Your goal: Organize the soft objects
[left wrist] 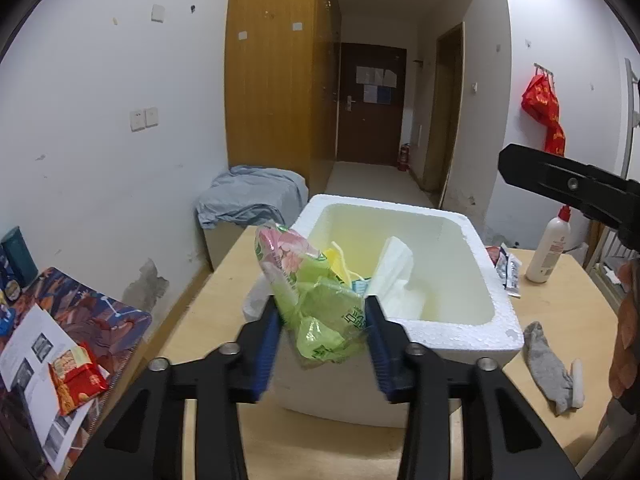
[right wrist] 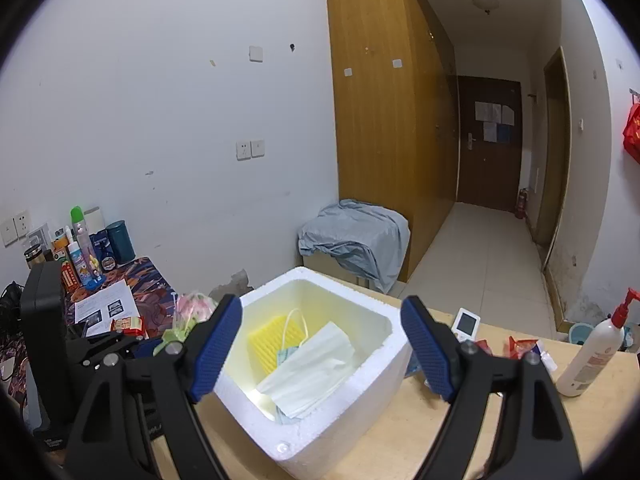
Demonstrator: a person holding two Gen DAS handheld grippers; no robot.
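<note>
My left gripper (left wrist: 322,320) is shut on a crumpled green and pink plastic pack (left wrist: 316,296) and holds it just in front of the near left rim of a white foam box (left wrist: 476,336). The box (right wrist: 332,432) holds a yellow sponge (right wrist: 274,340) and white face masks (right wrist: 316,372). My right gripper (right wrist: 322,344) is open and empty above the box; one of its fingers (left wrist: 560,180) shows in the left wrist view. The pack (right wrist: 188,316) and left gripper show at the left of the right wrist view. A grey sock (left wrist: 548,364) lies on the table right of the box.
A white lotion pump bottle (right wrist: 592,356) and snack packets (right wrist: 520,348) stand on the wooden table (left wrist: 560,304) at the right. A patterned side table (right wrist: 148,284) with bottles, papers and a red packet (left wrist: 76,380) is at the left. A blue cloth (right wrist: 356,236) covers a box behind.
</note>
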